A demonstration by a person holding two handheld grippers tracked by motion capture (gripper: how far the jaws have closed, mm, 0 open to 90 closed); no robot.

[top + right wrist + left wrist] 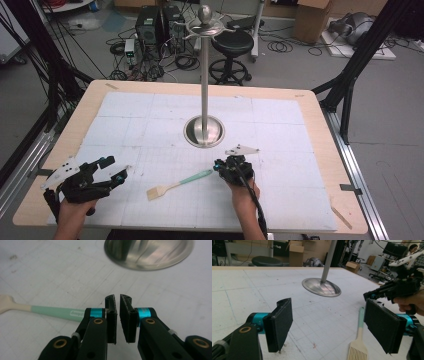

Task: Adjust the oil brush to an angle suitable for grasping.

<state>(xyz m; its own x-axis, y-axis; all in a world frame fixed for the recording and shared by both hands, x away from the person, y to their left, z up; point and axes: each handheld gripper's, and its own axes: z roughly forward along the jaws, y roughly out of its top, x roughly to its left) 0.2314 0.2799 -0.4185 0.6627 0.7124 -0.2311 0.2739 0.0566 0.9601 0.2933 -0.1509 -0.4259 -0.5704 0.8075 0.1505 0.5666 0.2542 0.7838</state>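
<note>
1. Right gripper (118, 315): jaws a narrow slit apart, nothing between them, beside the brush's (176, 184) green handle end.
2. Left gripper (107, 172): jaws wide apart, empty.
3. Brush lies flat on the table (320, 150), between both grippers, near the steel stand (204, 131).

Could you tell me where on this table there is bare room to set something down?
The white gridded mat is bare left and right of the steel stand's round base. The near middle is crowded: the mint-handled pastry brush lies between the left gripper and right gripper.
</note>
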